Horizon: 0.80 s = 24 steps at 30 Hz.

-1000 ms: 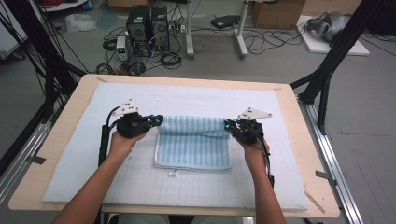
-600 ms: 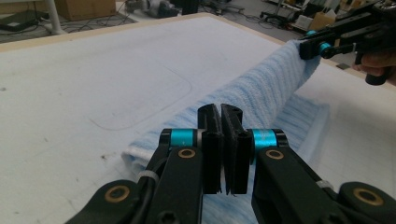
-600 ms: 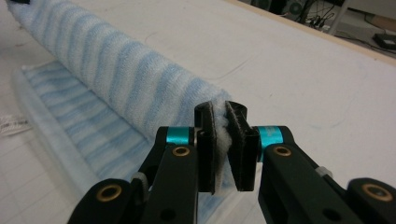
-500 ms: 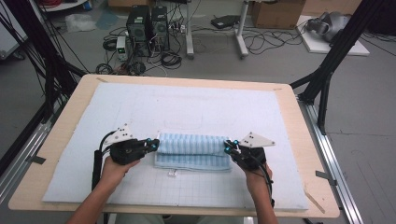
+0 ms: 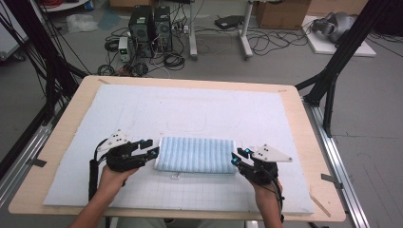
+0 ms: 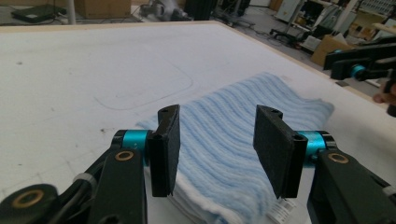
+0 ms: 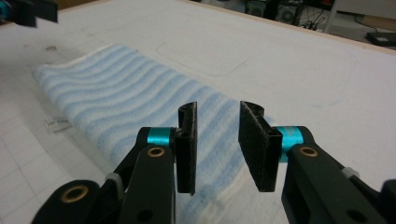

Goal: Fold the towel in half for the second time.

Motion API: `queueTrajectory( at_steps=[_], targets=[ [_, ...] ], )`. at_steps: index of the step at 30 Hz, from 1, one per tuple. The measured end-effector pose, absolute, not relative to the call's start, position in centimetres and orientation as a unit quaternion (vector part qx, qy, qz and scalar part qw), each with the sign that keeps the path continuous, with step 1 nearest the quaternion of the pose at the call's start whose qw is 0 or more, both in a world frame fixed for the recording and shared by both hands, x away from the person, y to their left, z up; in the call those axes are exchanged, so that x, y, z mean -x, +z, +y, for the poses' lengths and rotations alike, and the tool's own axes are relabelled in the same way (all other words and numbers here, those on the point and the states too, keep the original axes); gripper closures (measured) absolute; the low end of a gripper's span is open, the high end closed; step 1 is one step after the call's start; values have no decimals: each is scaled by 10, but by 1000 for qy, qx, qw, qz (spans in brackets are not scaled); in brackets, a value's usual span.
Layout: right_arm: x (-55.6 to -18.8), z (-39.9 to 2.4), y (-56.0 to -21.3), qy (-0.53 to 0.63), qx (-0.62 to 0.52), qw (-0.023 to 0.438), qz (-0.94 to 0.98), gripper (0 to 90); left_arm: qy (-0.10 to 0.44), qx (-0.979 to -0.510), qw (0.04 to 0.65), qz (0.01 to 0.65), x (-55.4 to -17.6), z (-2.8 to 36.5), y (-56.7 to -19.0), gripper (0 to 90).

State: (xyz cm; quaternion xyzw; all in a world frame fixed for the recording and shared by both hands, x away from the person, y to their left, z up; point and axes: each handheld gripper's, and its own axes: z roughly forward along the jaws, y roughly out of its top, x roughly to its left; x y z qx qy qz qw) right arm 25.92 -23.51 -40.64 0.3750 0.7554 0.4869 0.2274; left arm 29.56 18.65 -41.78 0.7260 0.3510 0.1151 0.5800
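- A folded blue-and-white striped towel (image 5: 196, 155) lies flat on the white mat (image 5: 190, 109) that covers the wooden table (image 5: 304, 142), nearer the table's front edge than its far edge and roughly midway between its side edges.
- The left gripper (image 5: 151, 151) sits at the towel's left end and the right gripper (image 5: 236, 159) at its right end; both sets of jaws have just been opening and stand apart, gripping nothing.
- Nothing on the mat lies between either gripper and the towel.
- The left gripper view shows the towel's stacked layers and a small white label (image 6: 280, 212) at its near edge, with the other gripper farther off.
- The high view takes in computer towers (image 5: 149, 26), tangled cables and a cardboard box (image 5: 280, 12) on the floor beyond the table's far edge.
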Motion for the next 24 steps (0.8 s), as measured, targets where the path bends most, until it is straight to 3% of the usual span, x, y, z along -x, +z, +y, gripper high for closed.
queueTrajectory(
  at_steps=[6,15,24],
  targets=[
    [-276,-216,-420,453,-362,200,790,678,98,-767,533,344,-306,172,-433,635],
    [-287,-210,-440,411,-360,173,820,650,77,-807,467,354,-307,161,-445,637],
    [-284,-218,-446,401,-362,166,825,629,73,-816,457,346,-307,161,-448,658]
  ],
)
